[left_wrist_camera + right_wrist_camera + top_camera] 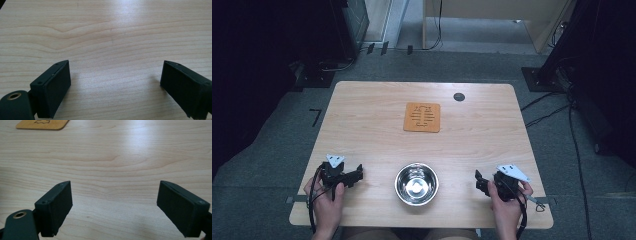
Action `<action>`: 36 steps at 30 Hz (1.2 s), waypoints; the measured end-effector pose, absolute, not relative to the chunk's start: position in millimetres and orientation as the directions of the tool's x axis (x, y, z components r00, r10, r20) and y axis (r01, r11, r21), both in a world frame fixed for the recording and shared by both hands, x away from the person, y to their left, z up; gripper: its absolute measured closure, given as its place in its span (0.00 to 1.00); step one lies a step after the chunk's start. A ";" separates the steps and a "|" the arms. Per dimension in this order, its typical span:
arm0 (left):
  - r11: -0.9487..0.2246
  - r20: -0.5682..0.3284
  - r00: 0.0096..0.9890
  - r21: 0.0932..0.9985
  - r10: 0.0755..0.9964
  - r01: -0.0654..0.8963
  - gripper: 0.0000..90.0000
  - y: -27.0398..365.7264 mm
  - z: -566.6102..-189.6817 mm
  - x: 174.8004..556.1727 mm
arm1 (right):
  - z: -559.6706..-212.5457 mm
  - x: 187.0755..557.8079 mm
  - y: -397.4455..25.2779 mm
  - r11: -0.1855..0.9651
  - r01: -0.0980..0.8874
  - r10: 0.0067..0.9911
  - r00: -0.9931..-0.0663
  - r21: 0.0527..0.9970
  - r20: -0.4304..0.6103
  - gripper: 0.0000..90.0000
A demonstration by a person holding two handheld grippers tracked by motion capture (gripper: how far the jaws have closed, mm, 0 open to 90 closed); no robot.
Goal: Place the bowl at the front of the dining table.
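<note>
a steel bowl (416, 183) is seen standing upright near the middle of the worktop's (362, 130) near edge, between the two grippers and apart from both. the left gripper (358, 174) is held by the left hand (326, 196) close to the near left corner, low over the wood, its jaws pointed inward toward the bowl; the forearm is brought in from the near edge, with the fingers wrapped round the black body and the grey three-cornered plate turned upward. in the left gripper view (115, 82) the jaws are seen spread wide, with bare wood grain between them and nothing pinched. the right gripper (479, 180) is held by the right hand (507, 202) near the near right corner in a mirrored pose, its jaws also aimed toward the bowl, its cable trailing back past the wrist. in the right gripper view (115, 205) the jaws are likewise spread wide over bare wood. an orange mat (422, 117) with cut-out lines is laid flat toward the far edge, well apart from the bowl; its corner (42, 124) is caught in the right gripper view. a small dark round grommet (459, 97) is set near the far edge.
</note>
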State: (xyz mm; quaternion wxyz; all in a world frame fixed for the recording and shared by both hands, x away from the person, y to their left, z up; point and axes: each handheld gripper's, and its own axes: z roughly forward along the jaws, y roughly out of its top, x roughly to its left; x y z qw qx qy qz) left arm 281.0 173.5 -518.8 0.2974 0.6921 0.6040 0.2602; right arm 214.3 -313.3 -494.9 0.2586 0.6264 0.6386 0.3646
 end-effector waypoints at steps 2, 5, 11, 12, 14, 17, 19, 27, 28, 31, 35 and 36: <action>-0.093 0.001 0.135 0.726 0.991 0.681 0.10 173.5 -518.8 281.0 | -494.8 214.3 -311.7 -0.049 0.611 0.988 -0.085 0.790 0.128 0.15; -0.094 0.001 0.135 0.726 0.991 0.682 0.10 173.5 -518.7 281.0 | -494.7 214.5 -308.9 -0.048 0.611 0.987 -0.092 0.790 0.131 0.15; -0.094 0.001 0.135 0.726 0.991 0.682 0.10 173.5 -518.7 281.0 | -494.2 214.3 -304.6 -0.045 0.611 0.985 -0.103 0.790 0.135 0.15; -0.094 0.001 0.135 0.726 0.991 0.681 0.10 173.5 -518.7 281.0 | -494.0 214.3 -303.1 -0.046 0.611 0.985 -0.105 0.790 0.138 0.15; -0.094 0.001 0.135 0.726 0.991 0.681 0.10 173.5 -518.7 281.0 | -494.1 214.3 -301.8 -0.041 0.611 0.984 -0.112 0.790 0.138 0.15; -0.093 0.001 0.135 0.726 0.991 0.681 0.10 173.5 -518.8 281.0 | -494.2 214.4 -300.2 -0.042 0.612 0.983 -0.114 0.790 0.141 0.15; -0.094 0.001 0.135 0.726 0.991 0.682 0.10 173.5 -518.7 281.0 | -494.0 214.2 -298.4 -0.043 0.609 0.982 -0.119 0.792 0.145 0.14; -0.094 0.001 0.135 0.726 0.991 0.682 0.10 173.5 -518.7 281.0 | -493.1 213.7 -292.4 -0.057 0.602 0.977 -0.129 0.796 0.168 0.14; -0.094 0.001 0.135 0.726 0.991 0.681 0.10 173.5 -518.8 281.0 | -493.1 213.8 -291.5 -0.058 0.601 0.977 -0.131 0.797 0.170 0.14; -0.093 0.001 0.135 0.726 0.991 0.682 0.10 173.5 -518.7 281.0 | -493.5 213.9 -288.5 -0.054 0.604 0.975 -0.138 0.795 0.172 0.14; -0.094 0.001 0.135 0.726 0.991 0.682 0.10 173.5 -518.7 281.0 | -494.2 214.1 -284.9 -0.045 0.606 0.975 -0.146 0.794 0.167 0.14; -0.093 0.001 0.135 0.726 0.991 0.681 0.10 173.5 -518.8 281.0 | -494.3 214.1 -284.1 -0.043 0.606 0.975 -0.148 0.794 0.166 0.15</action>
